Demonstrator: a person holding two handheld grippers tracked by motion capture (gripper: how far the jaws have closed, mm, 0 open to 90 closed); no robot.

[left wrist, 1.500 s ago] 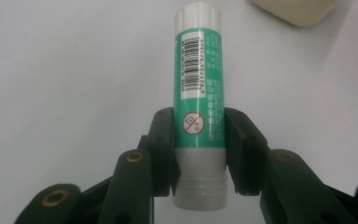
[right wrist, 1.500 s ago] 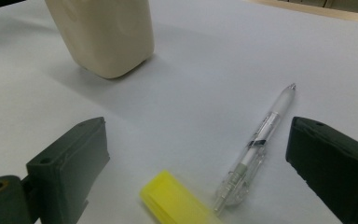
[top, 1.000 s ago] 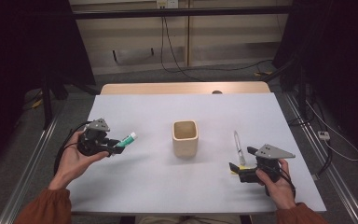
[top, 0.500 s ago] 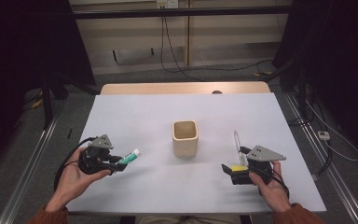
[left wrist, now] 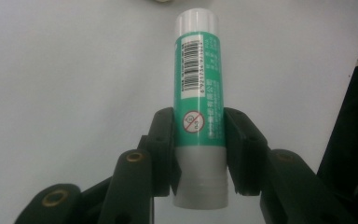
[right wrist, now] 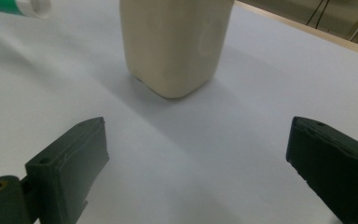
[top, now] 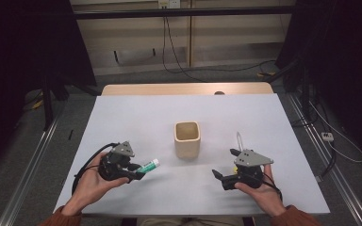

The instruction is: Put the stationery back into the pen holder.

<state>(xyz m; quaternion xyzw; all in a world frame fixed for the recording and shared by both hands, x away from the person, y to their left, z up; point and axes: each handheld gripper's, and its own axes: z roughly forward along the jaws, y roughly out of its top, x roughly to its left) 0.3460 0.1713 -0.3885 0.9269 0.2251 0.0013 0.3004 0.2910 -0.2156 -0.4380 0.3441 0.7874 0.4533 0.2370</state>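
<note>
Clearly my left gripper (left wrist: 199, 154) pinches the light, stiff, rather slippery green-and-white plastic glue stick (left wrist: 199, 107) low on its barrel, left of the cream square cup (top: 187, 139), while my right gripper (right wrist: 200, 163) stands spread.

Glue stick (left wrist: 199, 98): barcode, round prohibition sign; print illegible.

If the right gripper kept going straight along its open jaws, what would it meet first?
Most likely the cream square cup: it stands dead ahead between the right gripper's open jaws, with bare white table before it. Exact depth is hard to judge.
</note>
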